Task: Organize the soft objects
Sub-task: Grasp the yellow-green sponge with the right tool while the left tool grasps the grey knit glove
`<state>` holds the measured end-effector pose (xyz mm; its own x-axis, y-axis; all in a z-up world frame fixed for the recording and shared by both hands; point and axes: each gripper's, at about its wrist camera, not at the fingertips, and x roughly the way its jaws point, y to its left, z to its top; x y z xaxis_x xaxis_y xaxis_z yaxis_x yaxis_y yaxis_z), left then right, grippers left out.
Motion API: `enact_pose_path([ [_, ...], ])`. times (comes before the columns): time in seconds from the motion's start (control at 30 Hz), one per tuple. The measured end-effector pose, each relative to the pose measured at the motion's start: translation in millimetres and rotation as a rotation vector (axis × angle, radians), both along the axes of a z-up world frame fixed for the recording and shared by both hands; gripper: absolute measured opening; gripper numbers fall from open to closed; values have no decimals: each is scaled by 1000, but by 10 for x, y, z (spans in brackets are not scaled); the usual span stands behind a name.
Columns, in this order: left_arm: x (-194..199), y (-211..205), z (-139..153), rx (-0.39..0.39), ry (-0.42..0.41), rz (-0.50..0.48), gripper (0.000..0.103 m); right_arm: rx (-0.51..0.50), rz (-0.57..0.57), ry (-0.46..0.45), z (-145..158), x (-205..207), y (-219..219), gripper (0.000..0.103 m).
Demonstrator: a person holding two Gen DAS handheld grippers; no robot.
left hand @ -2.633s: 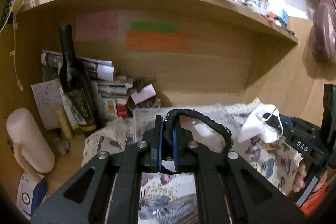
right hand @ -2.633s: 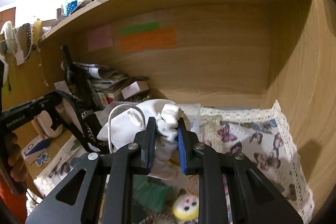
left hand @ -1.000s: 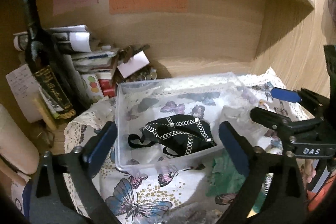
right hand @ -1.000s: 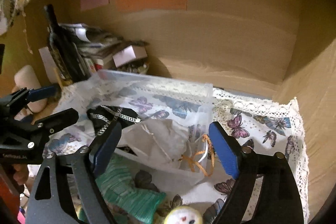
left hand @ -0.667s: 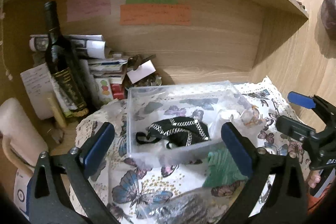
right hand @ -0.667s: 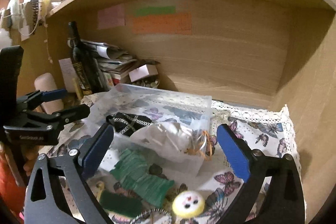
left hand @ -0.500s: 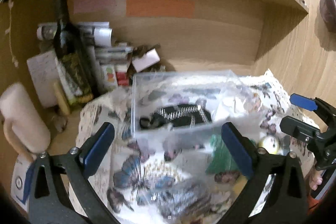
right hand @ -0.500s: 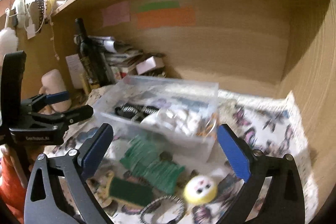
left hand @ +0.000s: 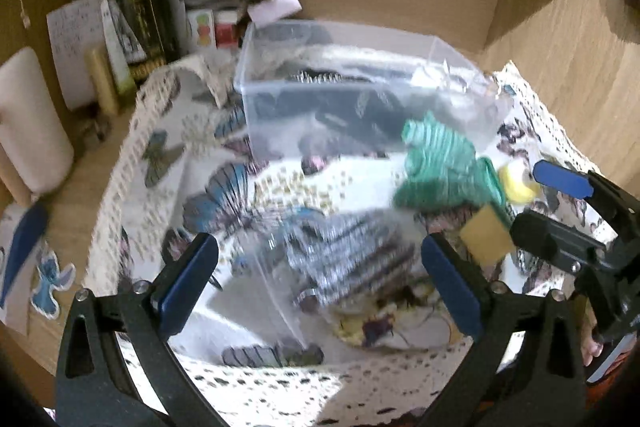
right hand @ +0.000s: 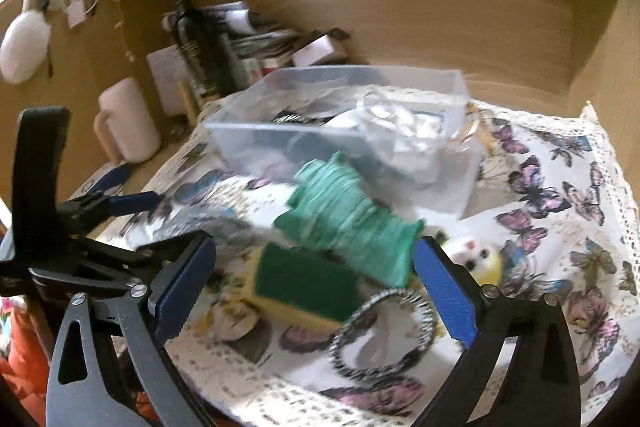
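Two items now sit in the clear plastic bin (right hand: 340,131) toward the desk's back edge: black studded strap (left hand: 320,79) and white drawstring pouch (right hand: 396,131), both carried in the fingers moments earlier and since dropped. Left gripper (left hand: 320,279) fingers spread wide, released, nothing between them; right gripper (right hand: 316,287) the same, wide and empty. Both have pulled back from the bin and dipped toward the front of the butterfly tablecloth (right hand: 560,187). Still loose there: green knit cloth (right hand: 352,223), green-yellow sponge (right hand: 304,283), zebra hair tie (right hand: 384,331), yellow plush ball (right hand: 480,259), silvery grey fabric (left hand: 344,251). Likely next: left takes grey fabric, right takes sponge or cloth. Frames blurred.
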<state>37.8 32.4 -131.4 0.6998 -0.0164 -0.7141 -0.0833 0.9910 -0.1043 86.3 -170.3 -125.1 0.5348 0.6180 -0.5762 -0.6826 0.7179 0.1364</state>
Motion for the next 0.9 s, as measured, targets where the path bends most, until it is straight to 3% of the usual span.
enact_pose_path([
  [0.13, -15, -37, -98, -18, 19, -9, 103, -45, 46, 22, -98, -21, 107, 83],
  [0.23, -7, -52, -130, -16, 16, -10, 95, -57, 51, 73, -203, 55, 148, 73],
  [0.4, 6, -58, -130, -38, 5, -29, 66, -41, 14, 103, -265, 148, 82, 55],
  [0.6, -7, -55, -38, -22, -24, -37, 46, 4, 5, 80, -140, 140, -13, 35],
  [0.7, -13, -27, 33, -19, -44, -34, 38, 8, -1, 47, -79, 129, -18, 32],
  [0.9, -42, -2, 235, 7, -104, -25, 36, 29, -14, -20, 97, 97, -46, 31],
])
